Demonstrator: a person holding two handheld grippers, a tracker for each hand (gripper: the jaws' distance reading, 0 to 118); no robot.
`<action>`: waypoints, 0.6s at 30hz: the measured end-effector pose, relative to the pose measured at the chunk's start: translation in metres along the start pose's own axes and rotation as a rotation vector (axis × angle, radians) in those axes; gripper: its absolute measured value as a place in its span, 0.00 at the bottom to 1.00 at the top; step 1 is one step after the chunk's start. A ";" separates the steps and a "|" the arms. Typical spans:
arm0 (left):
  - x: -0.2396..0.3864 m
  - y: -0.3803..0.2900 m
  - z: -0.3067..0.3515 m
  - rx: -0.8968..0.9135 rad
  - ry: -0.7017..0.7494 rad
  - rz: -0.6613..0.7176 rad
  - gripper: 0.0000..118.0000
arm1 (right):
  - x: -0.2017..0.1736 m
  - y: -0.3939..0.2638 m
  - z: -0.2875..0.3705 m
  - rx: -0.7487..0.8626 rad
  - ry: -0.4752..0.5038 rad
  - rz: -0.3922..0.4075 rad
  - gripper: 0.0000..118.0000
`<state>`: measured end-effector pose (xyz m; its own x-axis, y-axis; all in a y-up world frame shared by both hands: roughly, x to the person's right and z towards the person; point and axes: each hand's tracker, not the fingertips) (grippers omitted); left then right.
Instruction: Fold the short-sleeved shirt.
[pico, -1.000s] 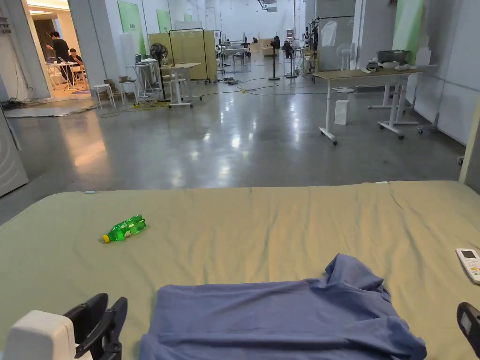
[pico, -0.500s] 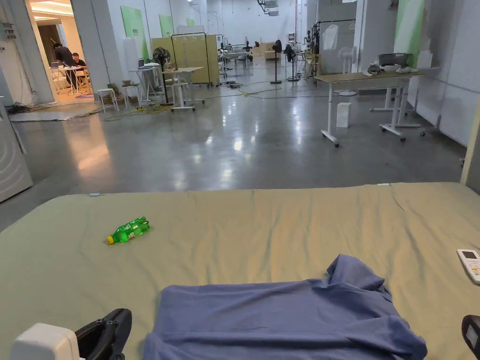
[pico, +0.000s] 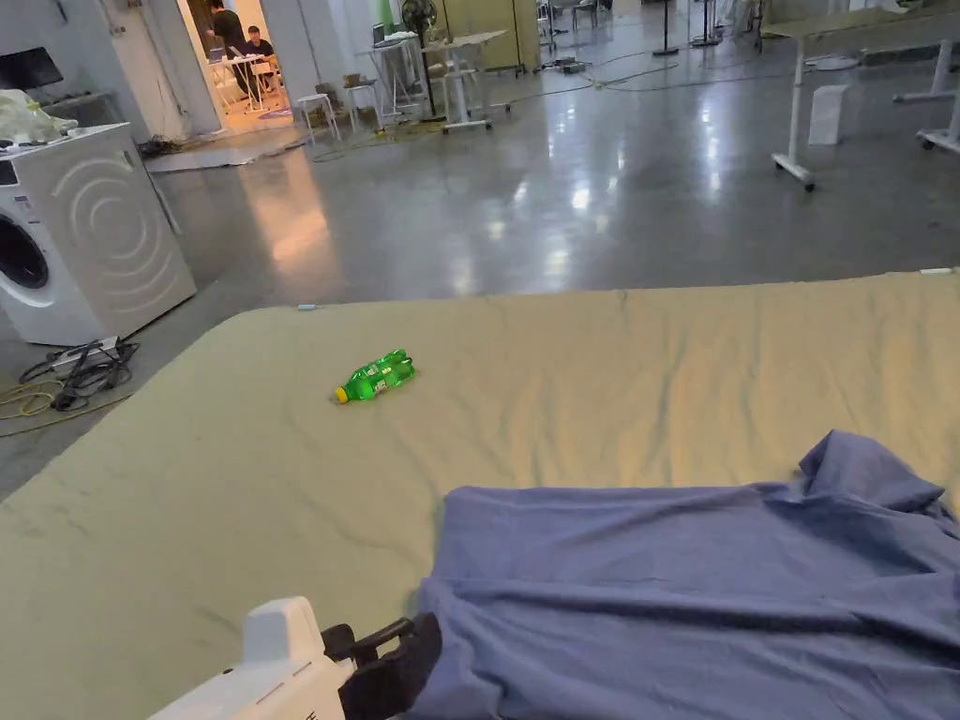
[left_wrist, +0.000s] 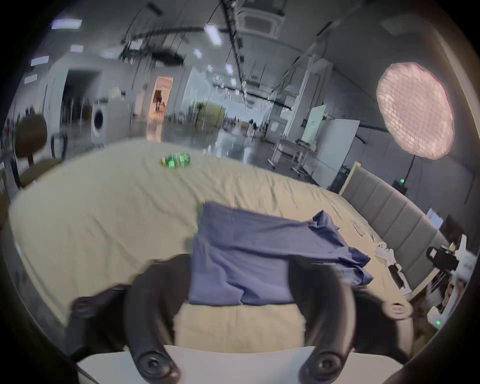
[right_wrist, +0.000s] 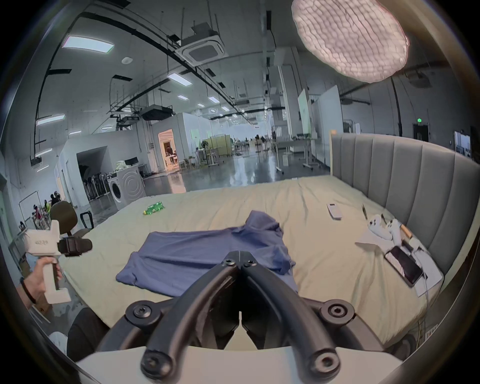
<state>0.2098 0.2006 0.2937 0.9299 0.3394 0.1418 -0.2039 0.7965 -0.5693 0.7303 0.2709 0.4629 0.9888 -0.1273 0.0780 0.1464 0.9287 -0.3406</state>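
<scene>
Blue short-sleeved shirt (pico: 694, 591) lies partly folded on a bed's olive-green sheet (pico: 234, 487), near the front edge, one sleeve rumpled up at the far right. Left gripper (left_wrist: 239, 283), jaws spread wide w/ nothing between them, hangs just over the shirt's left hem; in the head view it sits at the garment's lower-left corner. Right gripper (right_wrist: 239, 256), jaws pressed together & empty, points at the shirt from the front. One green plastic bottle (pico: 375, 376) lies on its side well apart, contents can't be told. Near the grey headboard (right_wrist: 405, 181): 1 remote (right_wrist: 334, 211), 1 phone (right_wrist: 403, 265). One washing machine (pico: 84, 234) stands on the floor.
</scene>
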 end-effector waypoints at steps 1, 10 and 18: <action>-0.009 -0.005 -0.014 -0.035 0.017 0.008 0.73 | 0.001 -0.002 -0.002 -0.016 -0.005 -0.003 0.00; -0.026 -0.045 -0.107 -0.229 0.126 -0.119 0.58 | 0.006 -0.012 -0.003 -0.089 -0.039 -0.021 0.00; -0.006 -0.053 -0.119 -0.272 0.218 -0.202 0.26 | 0.020 -0.019 0.000 -0.107 -0.066 -0.054 0.00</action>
<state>0.2512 0.0972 0.2269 0.9921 0.0526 0.1139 0.0503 0.6651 -0.7451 0.7476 0.2501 0.4708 0.9758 -0.1495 0.1597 0.2053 0.8782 -0.4319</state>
